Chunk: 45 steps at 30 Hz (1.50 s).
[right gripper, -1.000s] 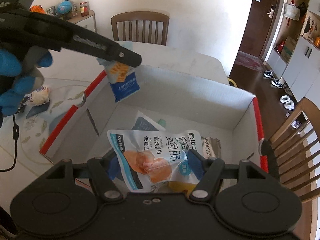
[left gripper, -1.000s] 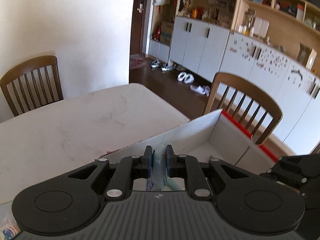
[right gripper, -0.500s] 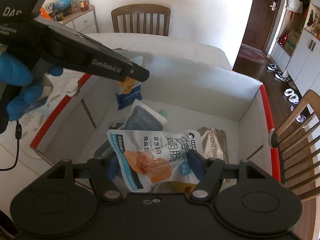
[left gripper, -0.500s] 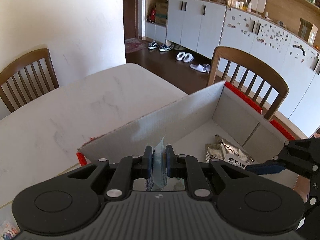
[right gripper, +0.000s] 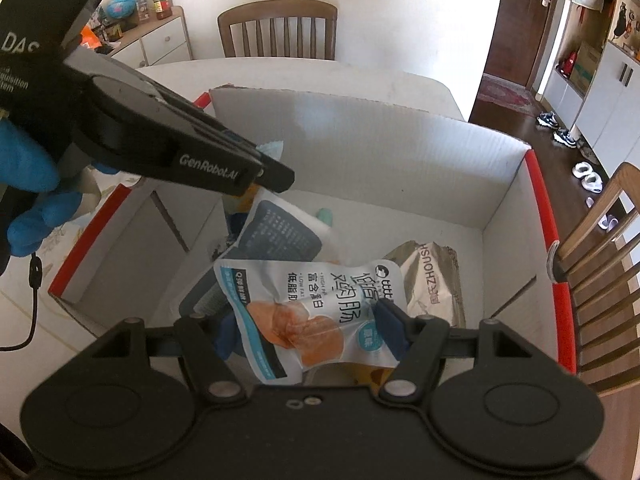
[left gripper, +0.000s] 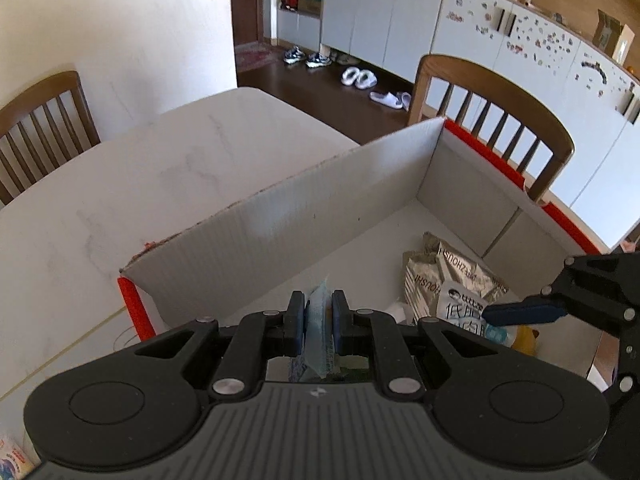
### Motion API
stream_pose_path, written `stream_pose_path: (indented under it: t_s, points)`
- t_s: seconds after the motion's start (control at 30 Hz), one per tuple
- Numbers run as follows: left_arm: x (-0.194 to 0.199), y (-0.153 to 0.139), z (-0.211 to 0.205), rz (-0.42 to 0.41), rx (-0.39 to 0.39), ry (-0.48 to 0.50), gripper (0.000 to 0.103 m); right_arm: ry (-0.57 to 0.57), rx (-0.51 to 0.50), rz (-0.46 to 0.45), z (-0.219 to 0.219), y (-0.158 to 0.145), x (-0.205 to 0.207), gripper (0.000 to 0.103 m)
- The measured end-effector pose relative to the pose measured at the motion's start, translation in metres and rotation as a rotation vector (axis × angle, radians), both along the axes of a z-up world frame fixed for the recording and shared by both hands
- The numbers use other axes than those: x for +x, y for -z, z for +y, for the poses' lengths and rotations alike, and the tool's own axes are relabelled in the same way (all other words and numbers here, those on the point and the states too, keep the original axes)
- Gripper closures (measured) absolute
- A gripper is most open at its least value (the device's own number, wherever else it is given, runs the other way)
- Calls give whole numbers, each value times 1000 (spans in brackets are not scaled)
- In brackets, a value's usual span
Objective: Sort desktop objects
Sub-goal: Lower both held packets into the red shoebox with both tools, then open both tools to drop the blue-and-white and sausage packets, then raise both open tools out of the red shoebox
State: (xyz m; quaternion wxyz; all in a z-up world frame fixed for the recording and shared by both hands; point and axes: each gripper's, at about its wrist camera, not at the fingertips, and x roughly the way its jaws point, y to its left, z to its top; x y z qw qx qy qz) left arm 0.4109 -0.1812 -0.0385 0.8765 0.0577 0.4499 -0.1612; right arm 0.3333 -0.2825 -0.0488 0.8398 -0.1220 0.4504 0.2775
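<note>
White corrugated cardboard fills most of what I see: an open box (right gripper: 400, 160) with red-edged flaps sits on the pale marble-look table (left gripper: 140, 184), and both of my tools are over it. My left gripper (left gripper: 316, 316) is pressed nearly together on a small light-blue packet (left gripper: 318, 320), which stands edge-on between the pads just inside the box's near left corner; in the right wrist view that gripper (right gripper: 276, 178) reaches in from the left, my blue-gloved hand (right gripper: 28, 184) on its handle, and only a pale blue corner of the packet pokes out above the fingers. My right gripper (right gripper: 308, 332) has its blue pads set wide on either side of a white chicken-sausage pouch (right gripper: 304, 312) with an orange picture and Chinese lettering; the pads sit against its two edges, so I am pinching it across its width, low over the near side of the box. Beneath and beyond that pouch lie things already in the box: a grey-and-white pouch (right gripper: 284, 236) towards the left, a small mint-green item (right gripper: 326, 216) just beyond it, and a crinkled silver bag (right gripper: 432, 276) printed ZHOUSH towards the right wall. Something yellow shows under the sausage pouch at the near edge, too hidden to name. Wooden chairs (right gripper: 278, 28) stand at the far side and the right side of the table.
</note>
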Motion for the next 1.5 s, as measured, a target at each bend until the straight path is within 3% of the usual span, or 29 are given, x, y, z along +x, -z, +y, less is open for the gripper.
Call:
stream_pose_path:
  t_s: [0.77,0.87,0.93,1.0,1.5]
  points:
    - [-4,-1,-3,30,64,3,88,18,4,2,-7,-4,-2,30]
    - [-6,-4,-2,21,69,-5,75,19,8,-6,-8,-8,-4,28]
    - [-9,-7,-2,4,77,-10,49,20,12,-13,-8,-12,-6,26]
    - [-12,-11,-1,-12,77,-9,40,20,19,-20,-8,-16,-8,24]
    - [-41,-43,14,-77,44,-38,40,14,41,-83,-7,-47,-30,19]
